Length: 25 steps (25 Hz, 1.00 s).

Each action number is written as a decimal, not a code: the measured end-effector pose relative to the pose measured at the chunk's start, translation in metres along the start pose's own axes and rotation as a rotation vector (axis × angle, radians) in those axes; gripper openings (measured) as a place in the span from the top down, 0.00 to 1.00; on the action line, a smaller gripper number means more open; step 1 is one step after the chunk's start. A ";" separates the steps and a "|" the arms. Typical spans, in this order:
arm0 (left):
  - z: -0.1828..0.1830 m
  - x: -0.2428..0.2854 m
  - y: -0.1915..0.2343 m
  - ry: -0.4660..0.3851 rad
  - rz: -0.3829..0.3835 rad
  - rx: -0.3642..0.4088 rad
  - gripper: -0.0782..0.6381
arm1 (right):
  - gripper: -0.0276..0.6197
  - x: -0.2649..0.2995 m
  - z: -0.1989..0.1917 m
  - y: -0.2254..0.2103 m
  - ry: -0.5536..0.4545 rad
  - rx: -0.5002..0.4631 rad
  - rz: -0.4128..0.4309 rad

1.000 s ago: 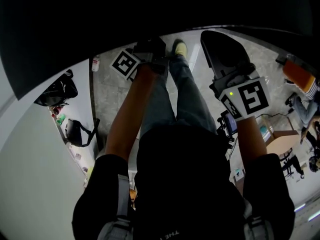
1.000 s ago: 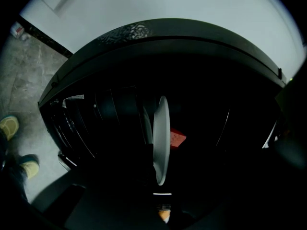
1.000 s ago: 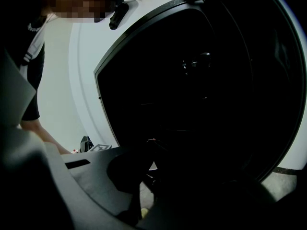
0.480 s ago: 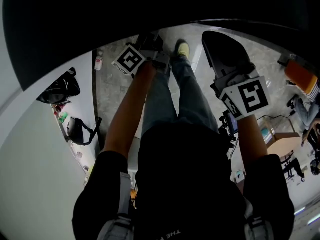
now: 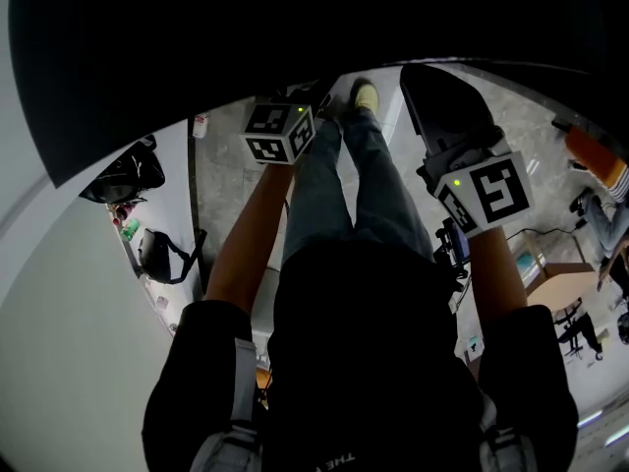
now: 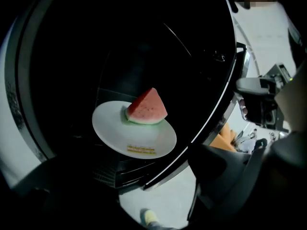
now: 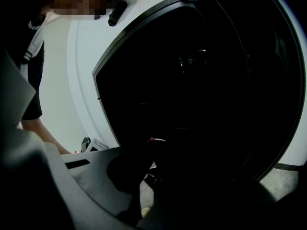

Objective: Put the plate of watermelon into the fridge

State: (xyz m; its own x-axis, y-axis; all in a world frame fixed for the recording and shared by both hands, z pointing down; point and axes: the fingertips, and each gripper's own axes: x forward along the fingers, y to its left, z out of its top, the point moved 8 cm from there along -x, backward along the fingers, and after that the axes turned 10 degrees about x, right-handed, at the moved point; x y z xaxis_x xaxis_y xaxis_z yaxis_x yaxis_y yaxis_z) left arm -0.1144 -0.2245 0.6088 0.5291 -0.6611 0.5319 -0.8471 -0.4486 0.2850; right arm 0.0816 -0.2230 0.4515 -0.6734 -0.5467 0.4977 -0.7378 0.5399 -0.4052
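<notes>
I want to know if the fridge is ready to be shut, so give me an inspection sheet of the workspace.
Surface: grey tiled floor; a dark shelf inside the fridge carries the plate.
Job's things: white plate with a watermelon wedge sits inside the dark fridge, clear of both grippers.
Clutter: black bags by the wall.
Grippers: left gripper has its jaws apart, with only floor between them; right gripper is near the open fridge door, its jaws too dark to read.
Cables: one thin cable on the floor.
Surroundings: another person sits at far right by a desk.
</notes>
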 end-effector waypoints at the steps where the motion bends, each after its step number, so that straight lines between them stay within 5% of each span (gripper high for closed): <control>1: 0.000 -0.002 0.000 0.016 0.035 0.029 0.28 | 0.94 0.001 0.000 -0.001 -0.001 0.003 0.000; 6: -0.002 -0.008 0.004 0.085 0.163 0.084 0.29 | 0.94 0.004 0.000 0.000 0.004 0.011 0.006; 16: 0.002 -0.012 0.001 0.137 0.183 0.048 0.44 | 0.94 0.008 0.004 -0.003 -0.010 0.008 0.017; 20: 0.008 -0.013 0.006 0.157 0.216 0.018 0.58 | 0.94 0.009 0.005 -0.003 -0.017 0.007 0.019; 21: 0.010 -0.014 0.008 0.164 0.239 0.021 0.66 | 0.94 0.009 0.005 -0.002 -0.016 0.007 0.019; 22: 0.012 -0.014 0.011 0.172 0.260 0.031 0.85 | 0.94 0.010 0.004 -0.001 -0.015 0.007 0.019; 25: 0.015 -0.009 0.014 0.184 0.273 0.034 0.88 | 0.94 0.011 0.001 0.000 -0.015 0.006 0.024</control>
State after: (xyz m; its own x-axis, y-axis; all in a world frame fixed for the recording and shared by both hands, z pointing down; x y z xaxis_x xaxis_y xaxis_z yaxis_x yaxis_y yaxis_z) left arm -0.1300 -0.2343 0.5961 0.2621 -0.6418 0.7207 -0.9526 -0.2915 0.0869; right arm 0.0738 -0.2296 0.4559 -0.6914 -0.5434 0.4761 -0.7218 0.5491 -0.4213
